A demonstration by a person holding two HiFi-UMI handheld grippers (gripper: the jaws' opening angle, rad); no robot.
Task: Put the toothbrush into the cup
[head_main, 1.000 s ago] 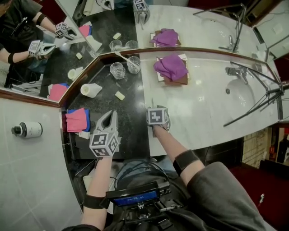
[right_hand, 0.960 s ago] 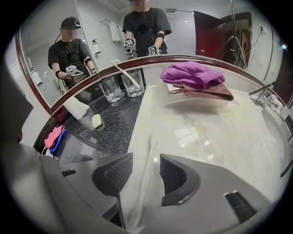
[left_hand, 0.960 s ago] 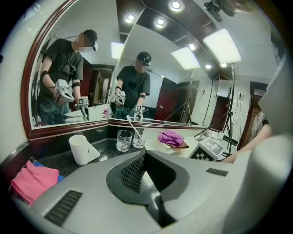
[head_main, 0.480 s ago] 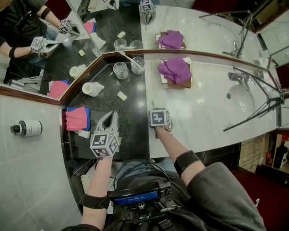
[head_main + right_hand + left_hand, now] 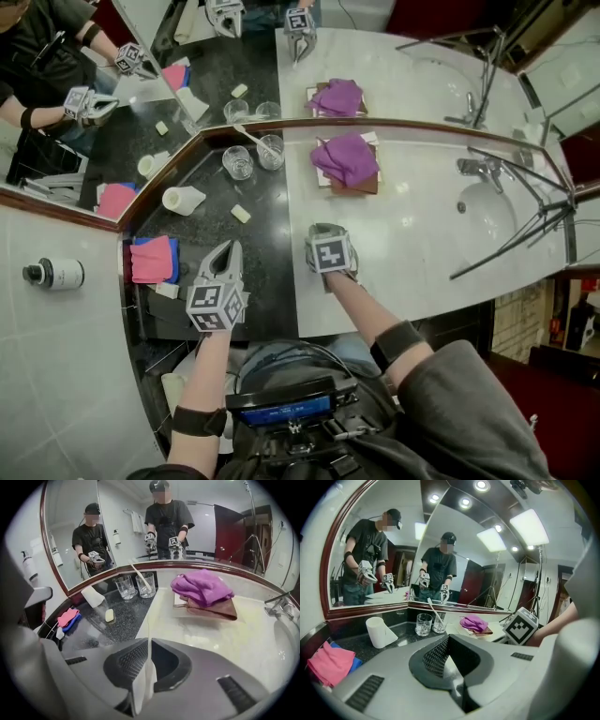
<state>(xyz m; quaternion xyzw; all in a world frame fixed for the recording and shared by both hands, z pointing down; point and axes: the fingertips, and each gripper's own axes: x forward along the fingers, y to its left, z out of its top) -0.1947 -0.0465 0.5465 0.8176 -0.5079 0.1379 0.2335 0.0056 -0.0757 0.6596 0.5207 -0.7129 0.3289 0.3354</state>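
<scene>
Gripping a thin white toothbrush (image 5: 143,686) in the just-closed fingers of the right gripper (image 5: 323,232), over the white marble tabletop (image 5: 422,244), well apart from the clear glass cup (image 5: 237,161); left gripper (image 5: 230,248) fingers pressed together, empty.

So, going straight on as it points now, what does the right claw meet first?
Probably the white marble counter, near its seam with the black stone. The right claw has just been closing its jaws on a thin white item, which would touch first; depth is unclear.
</scene>
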